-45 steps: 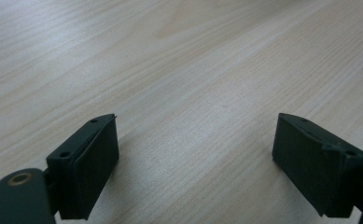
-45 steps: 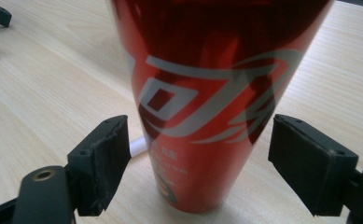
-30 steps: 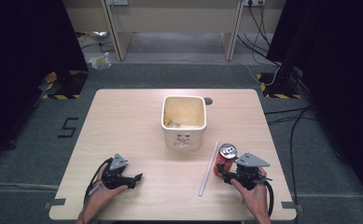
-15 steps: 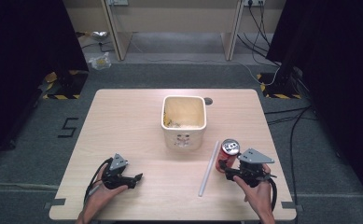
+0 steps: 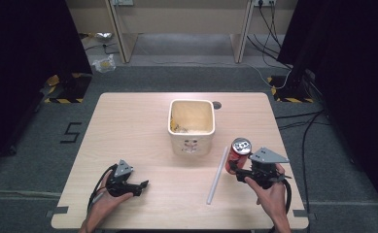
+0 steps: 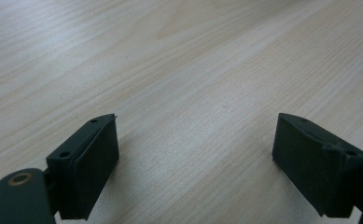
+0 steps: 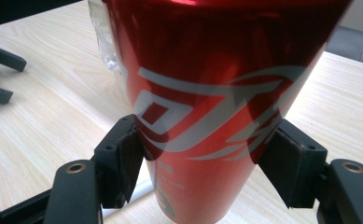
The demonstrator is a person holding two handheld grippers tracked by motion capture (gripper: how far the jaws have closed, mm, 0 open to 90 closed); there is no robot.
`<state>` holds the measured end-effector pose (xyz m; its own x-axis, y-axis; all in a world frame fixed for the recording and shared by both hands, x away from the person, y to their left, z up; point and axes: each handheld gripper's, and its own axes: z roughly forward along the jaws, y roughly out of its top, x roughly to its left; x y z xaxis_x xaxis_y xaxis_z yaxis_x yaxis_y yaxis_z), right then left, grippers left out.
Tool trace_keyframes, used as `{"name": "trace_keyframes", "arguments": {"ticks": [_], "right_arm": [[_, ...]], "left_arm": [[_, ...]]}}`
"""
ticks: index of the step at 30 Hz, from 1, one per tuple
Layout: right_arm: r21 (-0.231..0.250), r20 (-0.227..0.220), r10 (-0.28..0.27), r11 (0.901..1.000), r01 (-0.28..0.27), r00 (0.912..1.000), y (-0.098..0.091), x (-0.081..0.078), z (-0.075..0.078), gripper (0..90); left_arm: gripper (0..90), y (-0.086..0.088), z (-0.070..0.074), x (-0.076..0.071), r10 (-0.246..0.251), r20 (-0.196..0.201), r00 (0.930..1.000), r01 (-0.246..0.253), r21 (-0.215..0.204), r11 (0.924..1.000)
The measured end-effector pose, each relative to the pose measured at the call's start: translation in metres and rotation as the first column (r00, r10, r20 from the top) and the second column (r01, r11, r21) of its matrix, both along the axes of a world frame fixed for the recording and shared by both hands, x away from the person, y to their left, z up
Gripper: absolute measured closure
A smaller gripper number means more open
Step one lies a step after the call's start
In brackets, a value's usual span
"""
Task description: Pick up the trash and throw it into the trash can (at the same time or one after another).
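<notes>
The red can (image 7: 202, 107), glossy with silver lettering and its top cut off in the right gripper view, stands clamped in the right hand-held gripper (image 5: 238, 171) near the wooden surface's (image 5: 128, 126) right edge. A pale straw (image 5: 217, 175) lies just beside it, a cream square bin (image 5: 191, 124) beyond. The left hand-held gripper (image 6: 195, 163) rests with jaws apart over bare wood.

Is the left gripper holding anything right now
No, the left gripper has its jaws spread wide with just bare wooden table between them.
</notes>
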<state>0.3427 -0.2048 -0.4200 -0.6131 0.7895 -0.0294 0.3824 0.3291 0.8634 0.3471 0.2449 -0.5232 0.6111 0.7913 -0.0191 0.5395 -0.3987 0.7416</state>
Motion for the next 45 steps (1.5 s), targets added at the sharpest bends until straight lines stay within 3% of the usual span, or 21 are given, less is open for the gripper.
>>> {"name": "trace_keyframes", "arguments": {"ticks": [45], "right_arm": [[0.041, 0.036, 0.050, 0.9978, -0.052, 0.9981, 0.029, 0.047, 0.079, 33.9]], "left_arm": [[13.7, 0.000, 0.000, 0.000, 0.000, 0.000, 1.0000, 0.000, 0.000, 1.0000]]}}
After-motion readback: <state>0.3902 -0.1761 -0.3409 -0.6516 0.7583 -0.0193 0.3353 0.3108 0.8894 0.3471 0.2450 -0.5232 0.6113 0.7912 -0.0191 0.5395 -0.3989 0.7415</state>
